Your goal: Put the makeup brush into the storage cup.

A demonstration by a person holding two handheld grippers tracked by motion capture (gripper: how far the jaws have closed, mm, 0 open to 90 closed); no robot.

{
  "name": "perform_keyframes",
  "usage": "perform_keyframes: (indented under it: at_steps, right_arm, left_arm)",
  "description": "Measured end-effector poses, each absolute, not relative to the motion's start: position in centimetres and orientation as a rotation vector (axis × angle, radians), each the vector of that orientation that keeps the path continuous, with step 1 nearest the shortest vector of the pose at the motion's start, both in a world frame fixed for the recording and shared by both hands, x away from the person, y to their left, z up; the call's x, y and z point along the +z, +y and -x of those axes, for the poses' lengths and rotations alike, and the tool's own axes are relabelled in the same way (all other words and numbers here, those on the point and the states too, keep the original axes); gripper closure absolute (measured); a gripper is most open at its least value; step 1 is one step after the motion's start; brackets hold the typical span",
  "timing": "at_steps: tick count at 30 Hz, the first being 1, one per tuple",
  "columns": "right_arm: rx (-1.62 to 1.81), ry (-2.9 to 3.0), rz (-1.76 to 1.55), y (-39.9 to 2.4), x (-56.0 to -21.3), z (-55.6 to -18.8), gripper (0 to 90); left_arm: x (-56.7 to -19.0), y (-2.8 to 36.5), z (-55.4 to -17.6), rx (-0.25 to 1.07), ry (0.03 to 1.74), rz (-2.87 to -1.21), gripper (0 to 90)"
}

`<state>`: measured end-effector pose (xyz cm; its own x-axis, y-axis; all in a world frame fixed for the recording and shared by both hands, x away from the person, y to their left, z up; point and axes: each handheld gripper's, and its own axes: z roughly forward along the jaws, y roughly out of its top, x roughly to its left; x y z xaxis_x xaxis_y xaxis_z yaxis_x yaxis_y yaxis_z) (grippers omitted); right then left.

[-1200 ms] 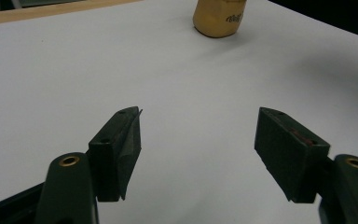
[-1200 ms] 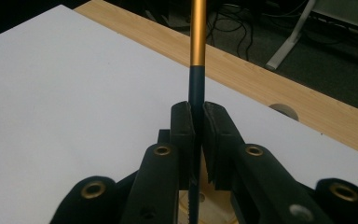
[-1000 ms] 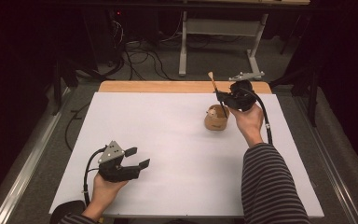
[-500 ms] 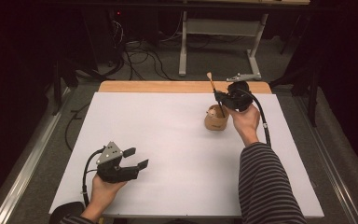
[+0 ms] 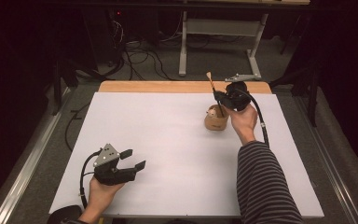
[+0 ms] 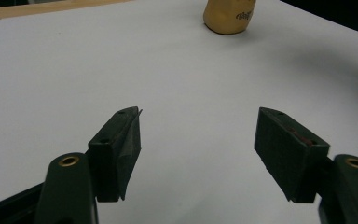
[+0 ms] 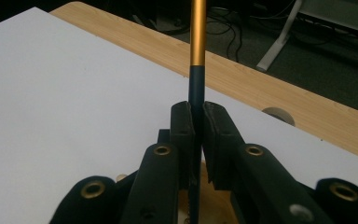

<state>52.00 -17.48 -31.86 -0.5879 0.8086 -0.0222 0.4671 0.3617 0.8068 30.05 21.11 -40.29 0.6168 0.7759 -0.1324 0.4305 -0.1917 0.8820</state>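
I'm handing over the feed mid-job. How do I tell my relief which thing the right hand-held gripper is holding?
Start at the white table and go to its far right part, where a tan cup stands. Just above it, the right hand-held gripper is shut on a brush that rises out of the cup: a thin stick, dark low down, gold higher, with a pale tip.

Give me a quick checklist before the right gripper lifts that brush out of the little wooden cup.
1. Right gripper shut on the brush: ok, its jaws clamp the dark handle.
2. Brush's lower end inside the wooden cup: ok in the high view.
3. Cup upright on the white table: ok.
4. Cup steadied: not ok, the left gripper is open, near the table's front edge, far from the cup.
5. Brush free to slide out without tipping the cup: cannot tell.
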Motion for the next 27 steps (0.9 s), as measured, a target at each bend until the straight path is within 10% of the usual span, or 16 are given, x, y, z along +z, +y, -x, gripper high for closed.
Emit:
perform_keyframes:
  at_steps: [27]
  right_arm:
    - [1.064, 2.253, -1.124, -17.1, -33.6, -52.7, 85.0]
  left_arm:
    - [-40.3, 21.3, -29.7, 0.432, 0.985, -1.823, 32.1]
